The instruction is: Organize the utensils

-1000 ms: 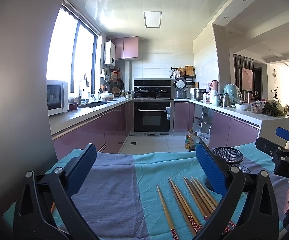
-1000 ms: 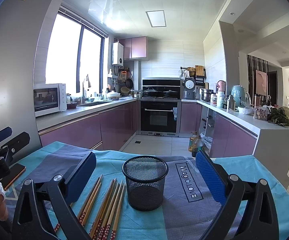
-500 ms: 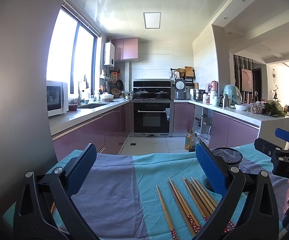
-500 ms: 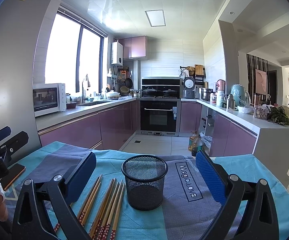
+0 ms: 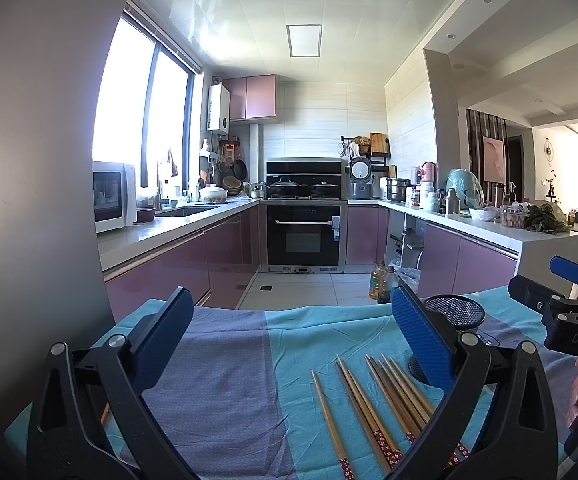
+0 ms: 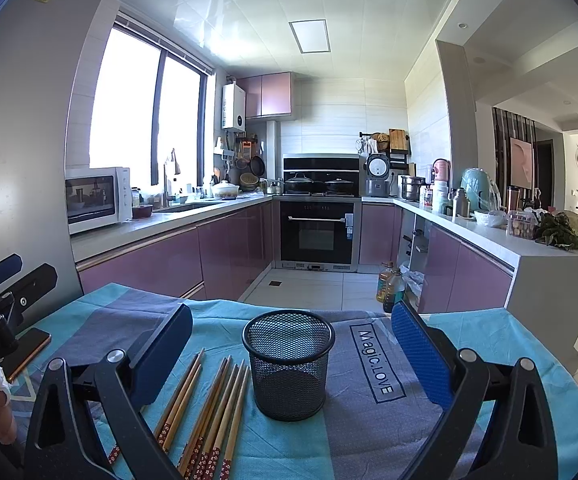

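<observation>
Jaws of both the left gripper (image 5: 287, 338) and right gripper (image 6: 291, 354) stand wide apart, empty — chopsticks (image 6: 209, 404) lie loose beside the upright mesh holder (image 6: 289, 364), apparently awaiting transfer.

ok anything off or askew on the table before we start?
Nothing damaged or spilled. The chopsticks lie loose, fanned unevenly on the cloth beside the upright, empty mesh cup. Both grippers are open.
</observation>
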The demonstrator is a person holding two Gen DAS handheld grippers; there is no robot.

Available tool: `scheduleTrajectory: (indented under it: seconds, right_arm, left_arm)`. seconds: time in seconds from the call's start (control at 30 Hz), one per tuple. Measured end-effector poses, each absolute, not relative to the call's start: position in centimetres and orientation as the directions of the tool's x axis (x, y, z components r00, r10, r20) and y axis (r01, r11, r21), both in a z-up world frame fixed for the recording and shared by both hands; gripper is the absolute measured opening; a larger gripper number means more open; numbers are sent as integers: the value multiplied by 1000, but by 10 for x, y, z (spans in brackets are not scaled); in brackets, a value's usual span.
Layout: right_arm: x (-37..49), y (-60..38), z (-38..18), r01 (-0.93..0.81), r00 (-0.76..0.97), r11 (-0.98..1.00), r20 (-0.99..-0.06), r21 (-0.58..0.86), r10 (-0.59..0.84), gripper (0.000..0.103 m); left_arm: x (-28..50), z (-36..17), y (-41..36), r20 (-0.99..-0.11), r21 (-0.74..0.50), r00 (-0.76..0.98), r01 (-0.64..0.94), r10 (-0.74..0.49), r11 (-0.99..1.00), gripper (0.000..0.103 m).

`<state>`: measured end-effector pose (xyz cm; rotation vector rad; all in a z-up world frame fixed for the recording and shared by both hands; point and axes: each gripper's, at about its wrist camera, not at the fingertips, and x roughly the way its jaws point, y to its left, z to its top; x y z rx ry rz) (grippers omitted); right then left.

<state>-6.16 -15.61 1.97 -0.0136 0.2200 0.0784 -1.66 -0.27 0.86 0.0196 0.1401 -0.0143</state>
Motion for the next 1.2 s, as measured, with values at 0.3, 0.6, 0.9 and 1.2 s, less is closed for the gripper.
scheduleTrajectory:
  seconds: [0.3,0.6,0.9,1.2]
  right_arm:
    - [-62,-157,19,-79,973,997,-219,-4,76,96]
    - [-61,-159,20,-74,974,997,-216,3,73,96]
    - [-61,-159,20,-74,974,997,-214,4,73,96]
    - [-61,-159,19,-72,974,997,-213,5,72,96]
  left_arm:
    - [-17,9,-3,-140,18,990,16,-13,1000,98]
    - [-17,9,-2,-139,17,990,17,-15,1000,98]
    - [-16,10,-4,-138,19,990,20,-17,1000,98]
    - [-16,10,-4,-138,19,990,19,-16,1000,98]
